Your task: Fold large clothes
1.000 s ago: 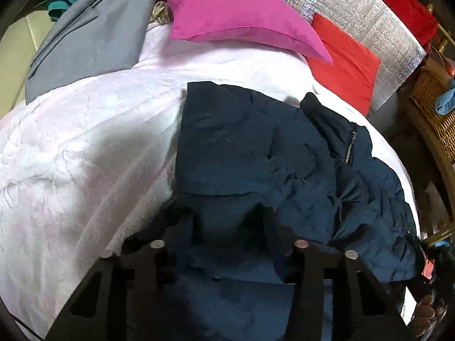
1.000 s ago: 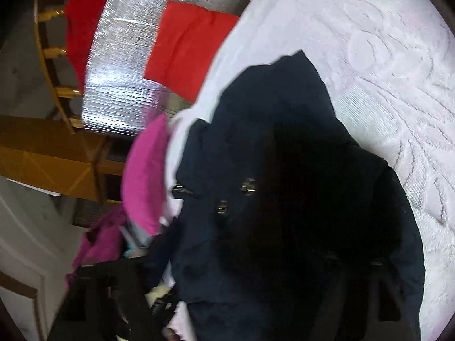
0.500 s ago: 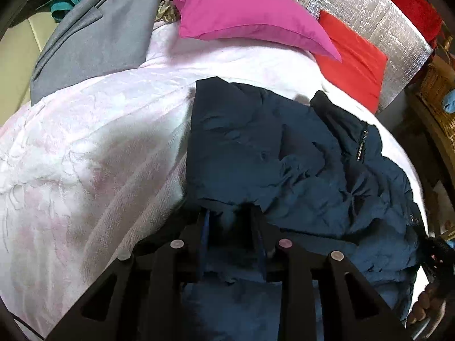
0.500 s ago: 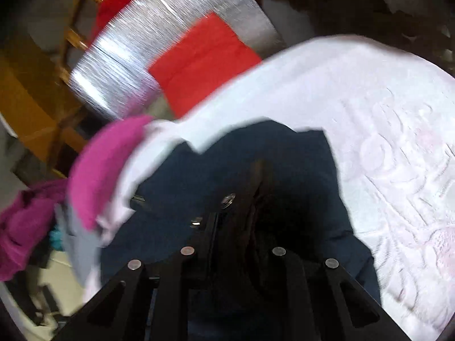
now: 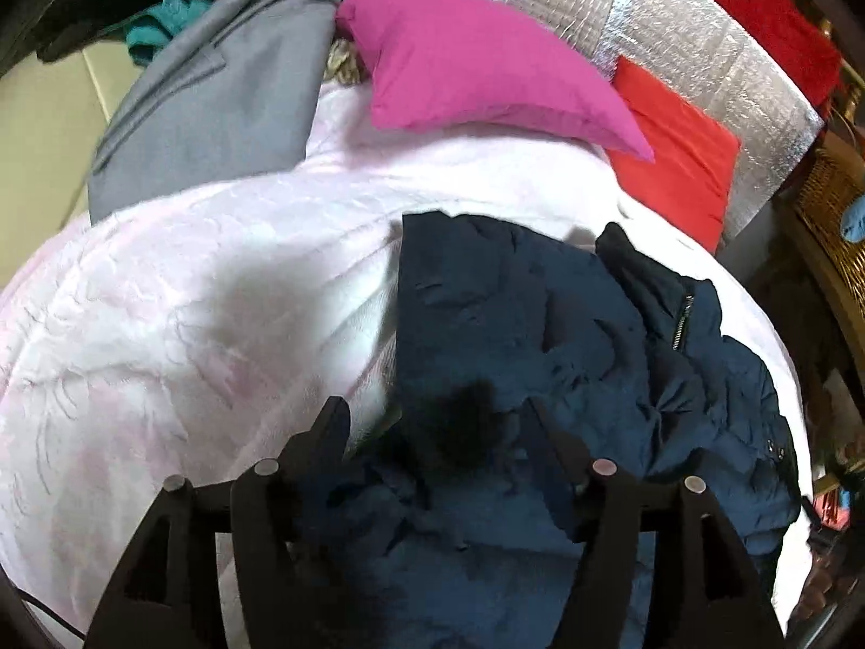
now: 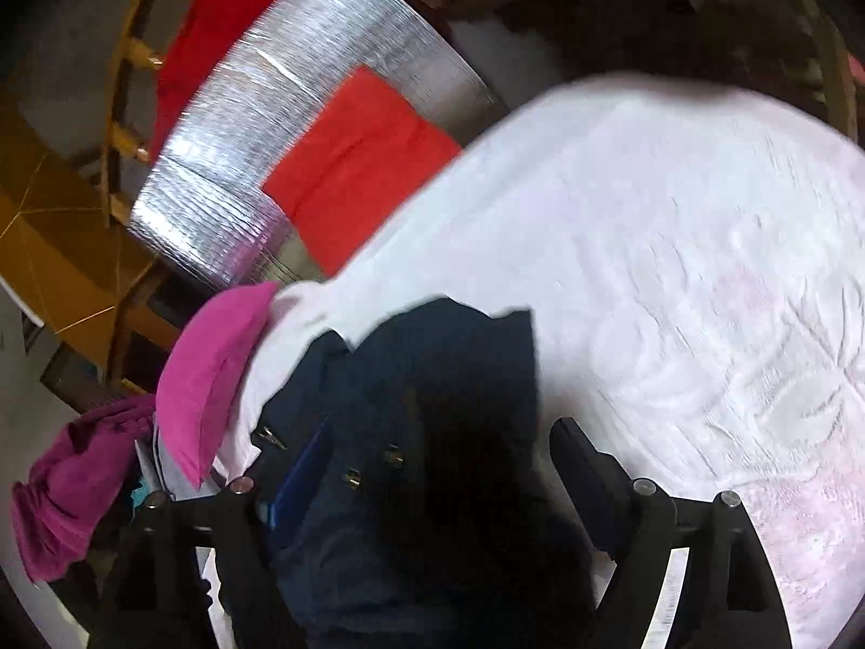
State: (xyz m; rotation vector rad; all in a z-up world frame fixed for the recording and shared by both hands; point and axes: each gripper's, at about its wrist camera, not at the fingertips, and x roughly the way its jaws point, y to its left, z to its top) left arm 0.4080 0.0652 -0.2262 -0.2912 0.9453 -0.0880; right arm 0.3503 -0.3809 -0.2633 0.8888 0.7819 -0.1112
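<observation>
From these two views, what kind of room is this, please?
Most likely a bedroom: a white embossed bedspread covers a bed, a magenta pillow and red pillow lie at its head, and a navy jacket is spread for folding.

The near hem of the navy jacket point(image 5: 519, 324) runs under the left claw point(image 5: 438, 422) and off the bottom edge, so its full length cannot be told. A dark blurred patch between the fingertips hides the cloth there. From the right claw point(image 6: 432, 443), the jacket's middle is a black, unreadable shadow, and its far edge is smeared by blur. Left of that claw, the pink pillow point(image 6: 211, 373) is half hidden behind the bedspread point(image 6: 676, 270).
</observation>
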